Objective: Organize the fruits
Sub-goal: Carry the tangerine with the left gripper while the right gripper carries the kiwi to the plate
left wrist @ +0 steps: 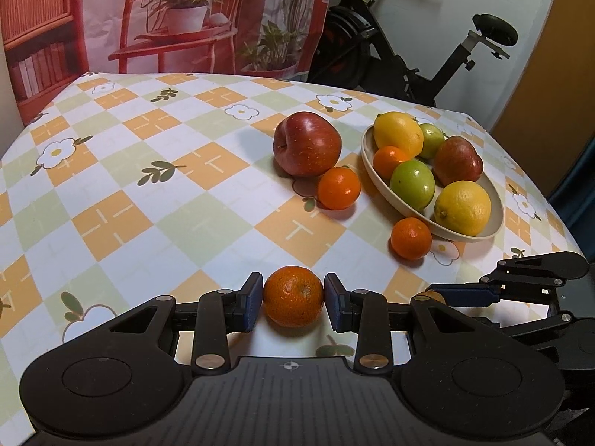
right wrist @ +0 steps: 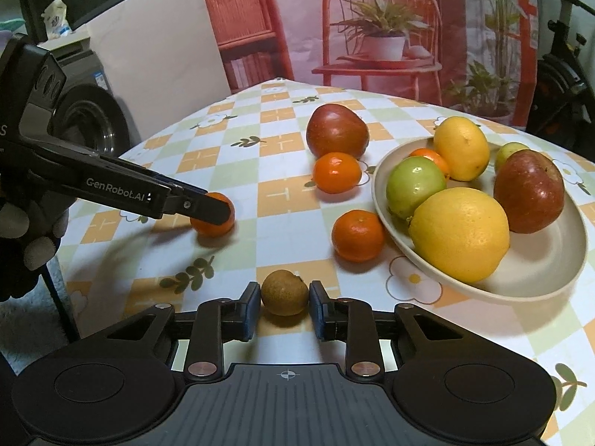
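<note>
The left gripper (left wrist: pixel 293 303) has its jaws closed on a mandarin (left wrist: pixel 293 296), one blue pad pressed against each side of the fruit, which sits low over the checked, flower-printed surface (left wrist: pixel 148 186). From the right wrist view the same gripper reaches in from the left, a gloved hand (right wrist: pixel 26 230) behind it, and its dark fingers cover most of that mandarin. The right gripper (right wrist: pixel 285 303) has its jaws clamped on a small brown kiwi (right wrist: pixel 285 292), a pad touching each flank; whether the kiwi rests on the surface or is lifted just off it cannot be told. Farther along the surface stands a shallow cream bowl (right wrist: pixel 557 278), holding two yellow lemons (right wrist: pixel 460 234), two green apples (right wrist: pixel 415 186), one red apple (right wrist: pixel 530 191) and one small mandarin wedged between them. Outside the bowl, a loose mandarin (right wrist: pixel 357 236) lies just beside its near rim, and another mandarin (right wrist: pixel 336 173) lies farther back, touching or nearly touching a large red apple (right wrist: pixel 336 130) that sits on the surface well apart from both grippers. Behind the surface hangs a printed backdrop (right wrist: pixel 372 18) showing a red chair and potted plants, and an exercise bike (left wrist: pixel 409 37) stands to the right of it in the left wrist view.
</note>
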`<state>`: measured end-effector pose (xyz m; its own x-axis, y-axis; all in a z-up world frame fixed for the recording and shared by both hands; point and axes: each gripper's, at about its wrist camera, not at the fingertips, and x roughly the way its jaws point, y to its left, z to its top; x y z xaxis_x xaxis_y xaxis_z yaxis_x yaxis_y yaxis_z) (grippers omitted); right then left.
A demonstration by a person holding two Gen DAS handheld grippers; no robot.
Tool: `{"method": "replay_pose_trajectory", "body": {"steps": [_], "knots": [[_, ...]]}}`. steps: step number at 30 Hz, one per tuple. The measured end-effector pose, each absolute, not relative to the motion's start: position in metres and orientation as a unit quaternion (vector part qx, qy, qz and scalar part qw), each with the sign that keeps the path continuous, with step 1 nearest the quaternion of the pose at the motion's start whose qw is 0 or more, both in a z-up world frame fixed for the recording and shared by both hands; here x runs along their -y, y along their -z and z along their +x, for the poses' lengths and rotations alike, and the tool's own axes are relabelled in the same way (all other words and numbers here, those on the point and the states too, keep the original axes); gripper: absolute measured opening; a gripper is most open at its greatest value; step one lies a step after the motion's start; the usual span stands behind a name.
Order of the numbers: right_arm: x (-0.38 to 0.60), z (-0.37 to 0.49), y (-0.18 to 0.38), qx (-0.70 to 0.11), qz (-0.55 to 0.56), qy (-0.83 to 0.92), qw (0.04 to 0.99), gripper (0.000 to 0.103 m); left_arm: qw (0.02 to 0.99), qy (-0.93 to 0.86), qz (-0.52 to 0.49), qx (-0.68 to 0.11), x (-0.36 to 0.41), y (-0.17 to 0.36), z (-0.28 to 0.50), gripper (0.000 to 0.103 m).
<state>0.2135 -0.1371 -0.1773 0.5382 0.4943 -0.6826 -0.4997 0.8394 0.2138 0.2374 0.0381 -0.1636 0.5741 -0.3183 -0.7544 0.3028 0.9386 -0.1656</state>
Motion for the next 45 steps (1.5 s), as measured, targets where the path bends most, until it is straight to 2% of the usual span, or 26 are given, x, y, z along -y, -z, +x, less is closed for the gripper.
{"method": "replay_pose_trajectory", "body": {"steps": [21, 30, 45], "knots": [[0.224, 0.203, 0.145, -0.239, 0.082, -0.168, 0.953, 0.026, 0.893, 0.188, 0.016, -0.408, -0.006, 0.141, 0.242, 0.038], [0.271, 0.209, 0.160, -0.231, 0.113, -0.120, 0.959, 0.026, 0.895, 0.223, 0.042, -0.385, 0.042, 0.127, 0.259, 0.038], [0.285, 0.250, 0.185, -0.267, 0.063, -0.108, 0.955, 0.026, 0.879, 0.258, 0.061, -0.395, 0.117, 0.133, 0.312, 0.038]]}}
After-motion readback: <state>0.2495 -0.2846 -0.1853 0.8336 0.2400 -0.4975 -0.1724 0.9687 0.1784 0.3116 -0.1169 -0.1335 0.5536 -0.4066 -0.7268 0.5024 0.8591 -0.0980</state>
